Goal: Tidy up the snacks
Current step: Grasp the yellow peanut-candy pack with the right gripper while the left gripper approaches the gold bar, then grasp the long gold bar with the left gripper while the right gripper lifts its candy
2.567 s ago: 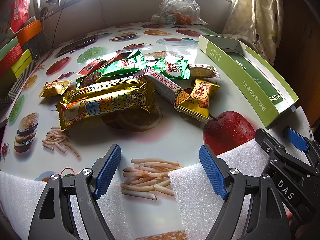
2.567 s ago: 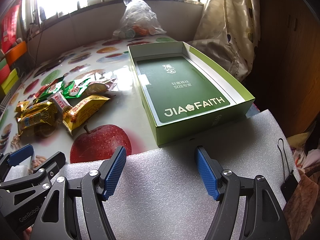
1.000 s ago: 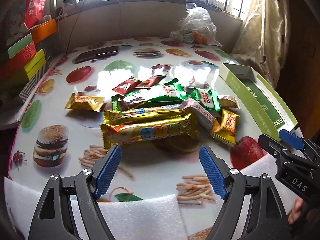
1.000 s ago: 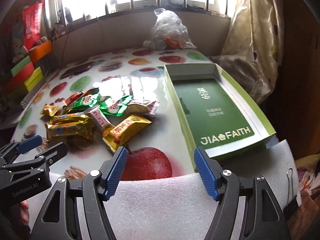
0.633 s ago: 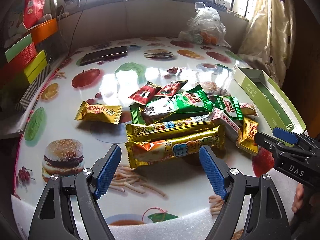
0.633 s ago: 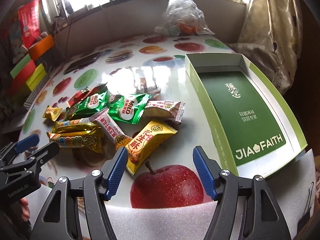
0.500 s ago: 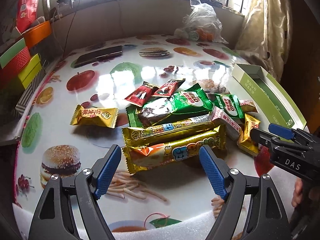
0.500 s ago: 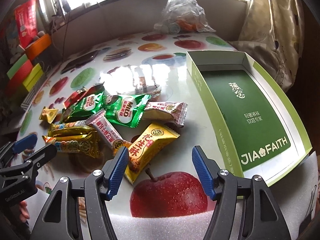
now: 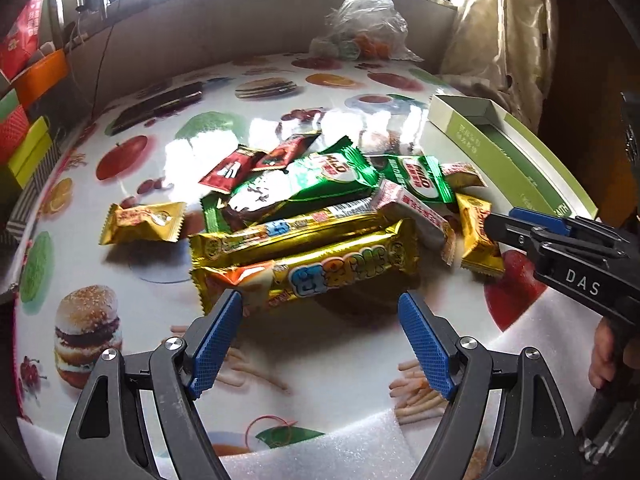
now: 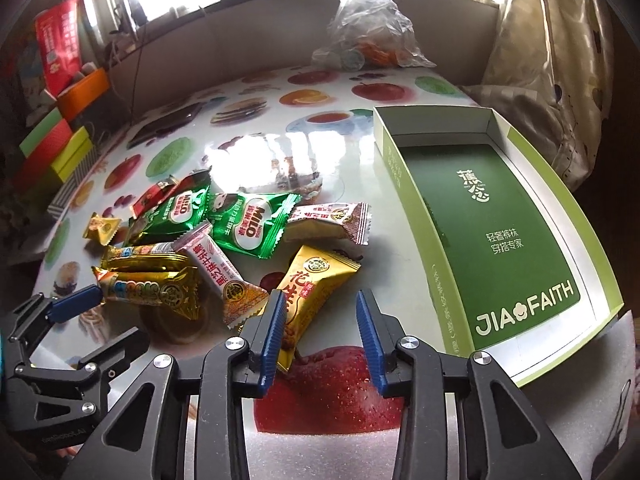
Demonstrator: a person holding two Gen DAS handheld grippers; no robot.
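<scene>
Nothing is sorted yet, as I judge it: the green box (image 10: 496, 216) on the right stands empty, and every snack lies in one loose heap (image 9: 320, 216) left of it on the table (image 10: 352, 148).

My right gripper (image 10: 322, 332) is closing, jaws partly drawn in. The near end of the yellow peanut pack (image 10: 316, 284) lies just by the left pad, mostly outside the gap; I cannot tell whether a pad touches it, and no grip is made. My left gripper (image 9: 320, 344) stands wide open over the near edge of the heap, holding nothing, with the long gold bar (image 9: 312, 272) just beyond its tips.

All the packs are left to move, I reckon.

The table wears a glossy cloth printed with fruit and burgers, white foam along its near edge. At the far side sits a plastic bag (image 10: 368, 32) under bright windows, coloured boxes (image 10: 56, 140) stacked far left, a curtain (image 10: 560, 60) right.
</scene>
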